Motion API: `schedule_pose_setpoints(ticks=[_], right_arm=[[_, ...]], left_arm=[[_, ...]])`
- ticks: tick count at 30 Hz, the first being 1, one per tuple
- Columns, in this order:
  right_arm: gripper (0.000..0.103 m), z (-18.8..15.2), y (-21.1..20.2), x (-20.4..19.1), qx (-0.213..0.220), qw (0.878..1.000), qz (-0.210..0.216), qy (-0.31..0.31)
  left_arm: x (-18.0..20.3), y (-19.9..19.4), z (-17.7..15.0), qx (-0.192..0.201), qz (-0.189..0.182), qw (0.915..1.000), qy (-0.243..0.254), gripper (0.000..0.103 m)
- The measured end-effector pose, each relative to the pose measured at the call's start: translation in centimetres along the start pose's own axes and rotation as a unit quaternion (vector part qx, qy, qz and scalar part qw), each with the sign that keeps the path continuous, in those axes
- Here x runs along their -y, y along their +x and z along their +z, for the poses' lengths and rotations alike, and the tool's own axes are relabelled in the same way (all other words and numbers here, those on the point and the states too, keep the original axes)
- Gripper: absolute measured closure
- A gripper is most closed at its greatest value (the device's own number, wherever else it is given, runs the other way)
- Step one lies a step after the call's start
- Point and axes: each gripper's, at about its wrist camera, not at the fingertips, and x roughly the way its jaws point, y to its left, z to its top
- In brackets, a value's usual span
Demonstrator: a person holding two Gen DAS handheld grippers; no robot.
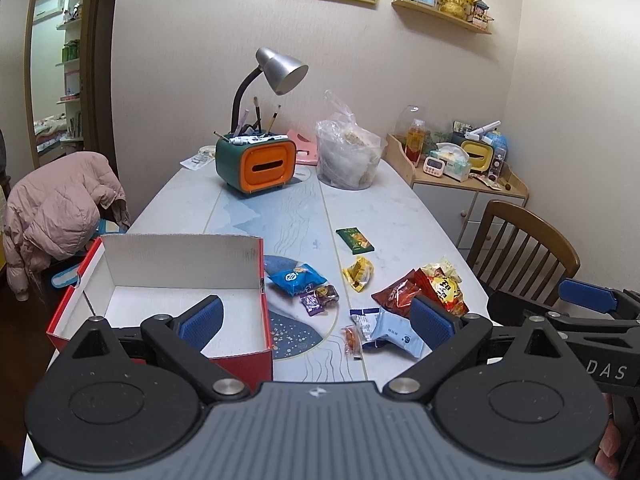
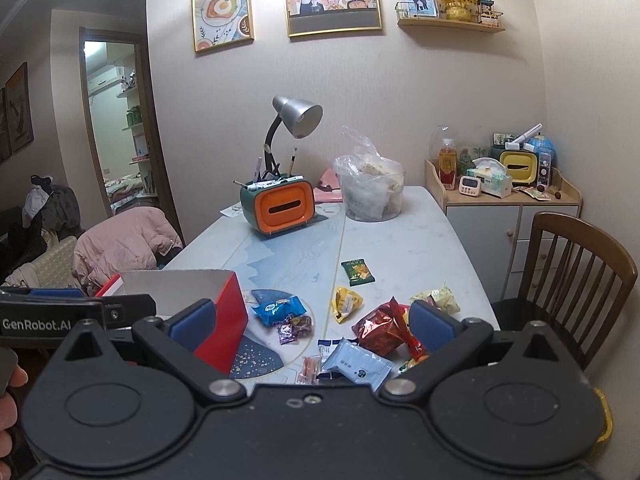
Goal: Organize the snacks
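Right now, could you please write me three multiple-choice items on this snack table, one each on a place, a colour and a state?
1. Where does the dark green snack packet lie?
A. inside the box
B. on the table, beyond the yellow packet
C. on the chair

2. What colour is the outside of the cardboard box?
A. red
B. green
C. black

3. How is the left hand-held gripper?
A. shut on a packet
B. open, holding nothing
C. shut on the box

Answers: 1 B, it lies flat farther up the tabletop; 2 A, its outer walls are red, its inside white; 3 B, its blue pads stand wide apart with nothing between.
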Motion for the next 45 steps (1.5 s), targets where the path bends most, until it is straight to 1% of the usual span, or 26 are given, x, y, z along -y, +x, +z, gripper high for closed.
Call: schedule_pose_setpoints(ticks=[18, 27, 35, 41, 45], right_arm=[[0.0, 0.3, 0.7, -0.7, -0.011, 1.0, -0.008, 0.002], [0.0, 0.4, 1.1, -1.9, -0.012, 1.0, -0.025, 0.011], [0.0, 0.2, 0.6, -2.8, -0.013, 0.999, -0.037, 0.021], [0.0, 0.1, 0.6, -3.1, -0.012, 0.999, -0.036, 0.021], [0.0, 0.1, 0.5, -3.3, -0.011, 0.999, -0.034, 0.014]], left_arm=[[-1.2, 1.3, 0.3, -0.022, -0.007, 0.9997, 0.002, 0.003], [-1.9, 1.5, 0.6, -0.025, -0.019, 0.9994, 0.014, 0.003], [-2.4, 1.2, 0.7, -0.03, -0.029, 0.9989, 0.022, 0.003], [-2.5, 1.0, 0.7, -0.032, -0.027, 0.9988, 0.027, 0.003], [-2.4, 1.4, 0.7, -0.04, -0.025, 0.9984, 0.03, 0.003]])
